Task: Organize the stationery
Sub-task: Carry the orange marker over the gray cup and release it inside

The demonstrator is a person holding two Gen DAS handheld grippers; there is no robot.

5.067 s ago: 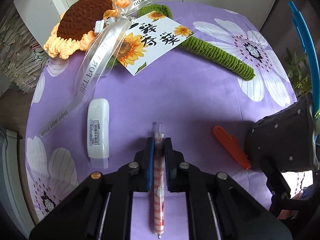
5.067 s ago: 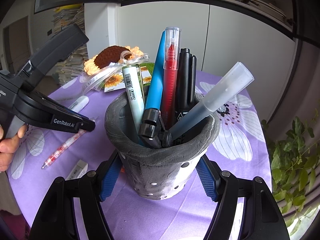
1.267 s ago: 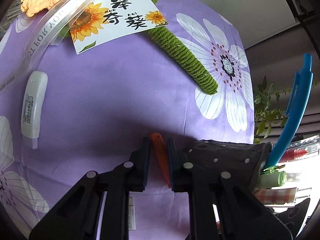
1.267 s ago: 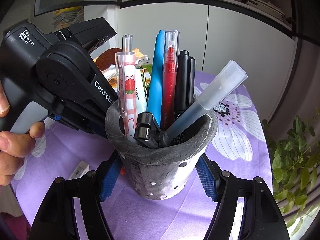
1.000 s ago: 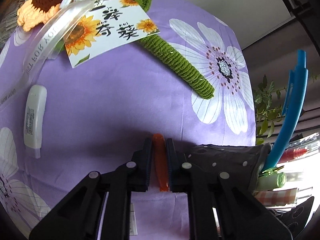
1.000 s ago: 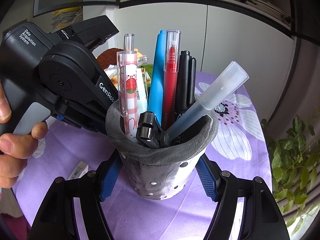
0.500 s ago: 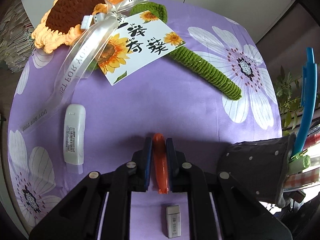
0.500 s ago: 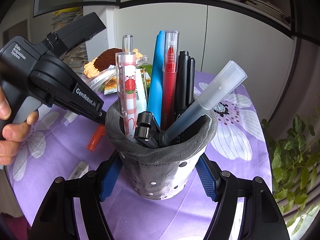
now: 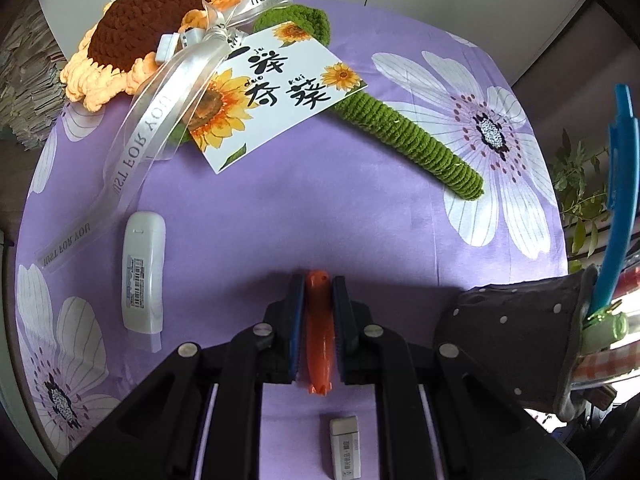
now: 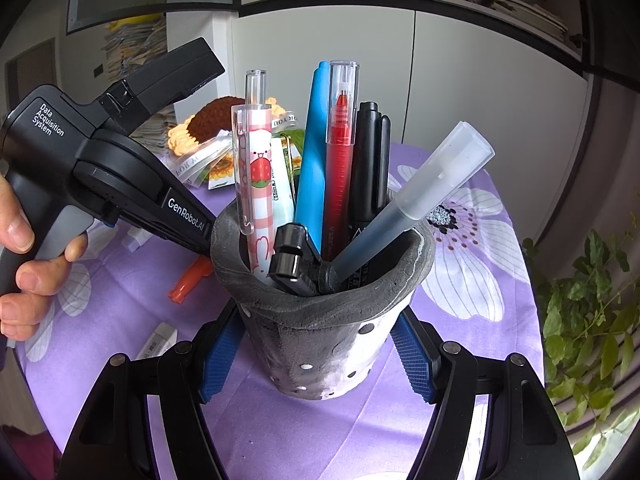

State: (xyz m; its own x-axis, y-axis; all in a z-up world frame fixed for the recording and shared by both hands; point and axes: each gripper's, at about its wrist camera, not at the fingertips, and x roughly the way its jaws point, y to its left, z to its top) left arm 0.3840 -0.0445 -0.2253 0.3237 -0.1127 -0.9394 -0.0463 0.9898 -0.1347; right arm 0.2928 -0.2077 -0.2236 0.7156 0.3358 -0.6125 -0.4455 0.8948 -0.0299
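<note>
My left gripper (image 9: 318, 286) is shut on a short orange plastic tool (image 9: 318, 332), which lies lengthwise between the blue pads just above the purple cloth. In the right wrist view the orange plastic tool (image 10: 190, 276) sticks out below the left gripper's black body (image 10: 132, 184), left of the holder. My right gripper (image 10: 316, 360) is shut on the grey dotted pen holder (image 10: 320, 320). Upright in it are a pink checked pen (image 10: 256, 184), a blue pen (image 10: 314, 168), a red pen (image 10: 340, 152), a black marker (image 10: 370, 168) and a frosted grey pen (image 10: 420, 196).
A white eraser (image 9: 345, 446) lies on the cloth under the left gripper. A white correction tape (image 9: 143, 276) lies to the left. At the back are a crochet sunflower (image 9: 148, 36), its card (image 9: 276, 92) and its green stem (image 9: 408, 136). A hand (image 10: 24, 264) grips the left handle.
The left gripper, shut on the orange tool, has pulled up and back from the cloth and away from the holder; the eraser has come into view beneath it. The right gripper and holder are still.
</note>
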